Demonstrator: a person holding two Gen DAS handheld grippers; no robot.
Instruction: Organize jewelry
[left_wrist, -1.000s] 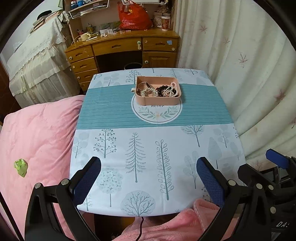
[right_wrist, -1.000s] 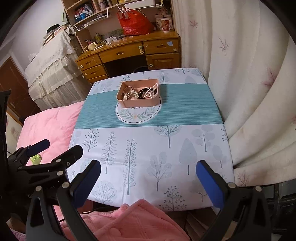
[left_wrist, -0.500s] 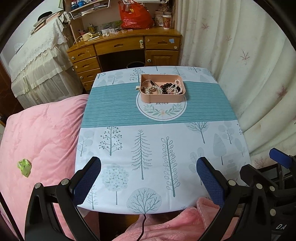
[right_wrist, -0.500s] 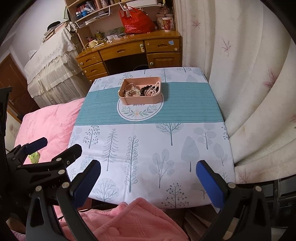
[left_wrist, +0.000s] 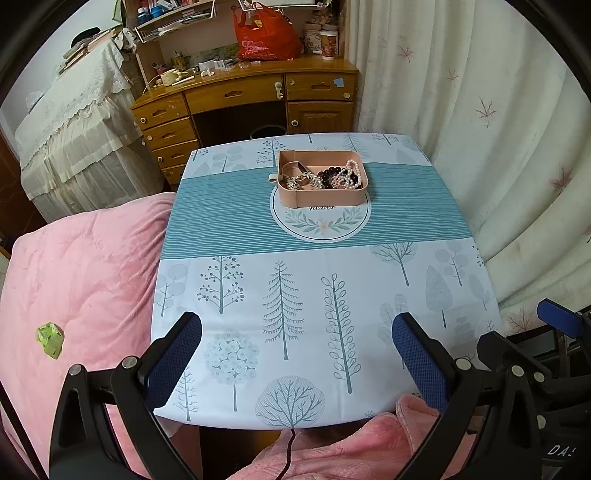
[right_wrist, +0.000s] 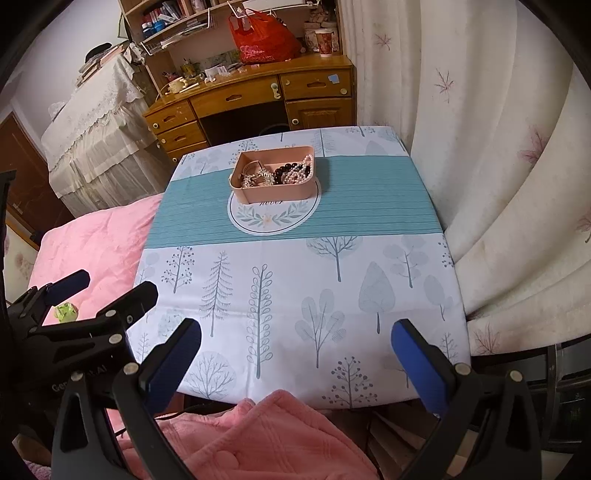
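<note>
A pink tray (left_wrist: 325, 197) (right_wrist: 275, 192) stands on the far middle of the table (left_wrist: 229, 229) (right_wrist: 369, 221), on a round leaf emblem. It holds a pearl necklace (left_wrist: 347, 177) (right_wrist: 301, 172), dark beads (left_wrist: 330, 176) (right_wrist: 281, 172) and silver jewelry (left_wrist: 299, 181) (right_wrist: 256, 180) in a tangle. My left gripper (left_wrist: 297, 338) is open and empty over the table's near edge. My right gripper (right_wrist: 295, 341) is open and empty over the near edge too, to the right of the left one (right_wrist: 70, 306).
A pink quilted bed (left_wrist: 81, 273) borders the table on the left, with a green scrap (left_wrist: 50, 338) on it. A curtain (left_wrist: 498, 129) hangs close on the right. A wooden desk (left_wrist: 251, 96) with a red bag (left_wrist: 267, 37) stands behind the table.
Both views have shifted a little: the table and tray sit slightly further right in the left view. Both grippers stay open and empty.
</note>
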